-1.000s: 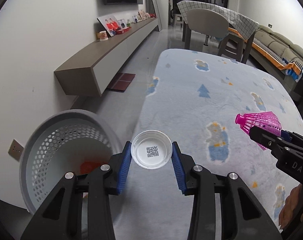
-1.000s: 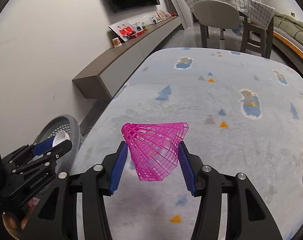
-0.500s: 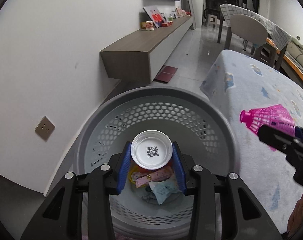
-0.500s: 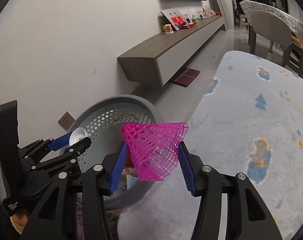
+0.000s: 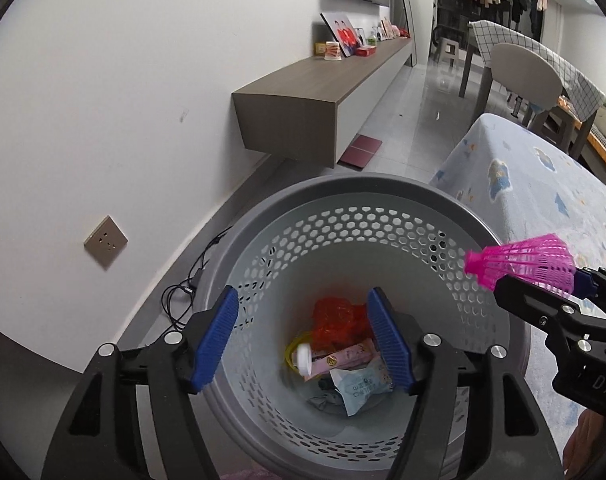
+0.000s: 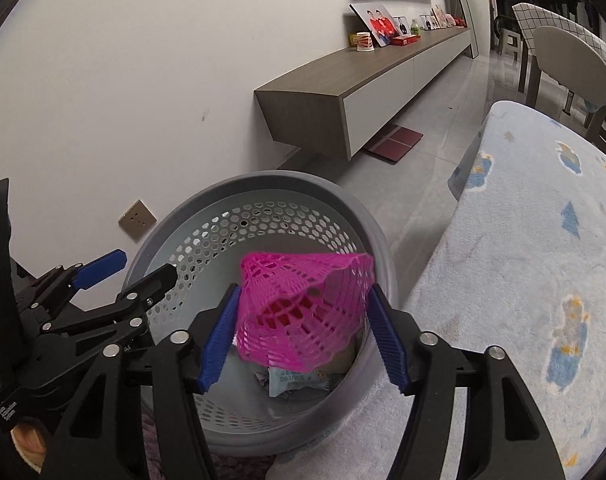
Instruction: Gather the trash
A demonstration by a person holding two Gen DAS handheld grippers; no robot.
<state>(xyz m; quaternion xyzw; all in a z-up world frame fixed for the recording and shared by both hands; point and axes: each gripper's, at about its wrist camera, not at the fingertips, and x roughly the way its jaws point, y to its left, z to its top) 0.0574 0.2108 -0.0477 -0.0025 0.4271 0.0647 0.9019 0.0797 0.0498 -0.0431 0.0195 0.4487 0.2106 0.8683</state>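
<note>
Over bin (image 5: 383,196): my left gripper (image 5: 309,340) just opened, lid (image 5: 304,359) falling; right gripper (image 6: 303,330) opening, shuttlecock (image 6: 303,308) loose between.

White lid (image 5: 304,361) blurred; basket (image 5: 263,216) bottom rim cropped.

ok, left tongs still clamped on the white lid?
No: the left tongs have just been opening with nothing between the blue pads, and the white lid is down among the trash in the basket.
</note>
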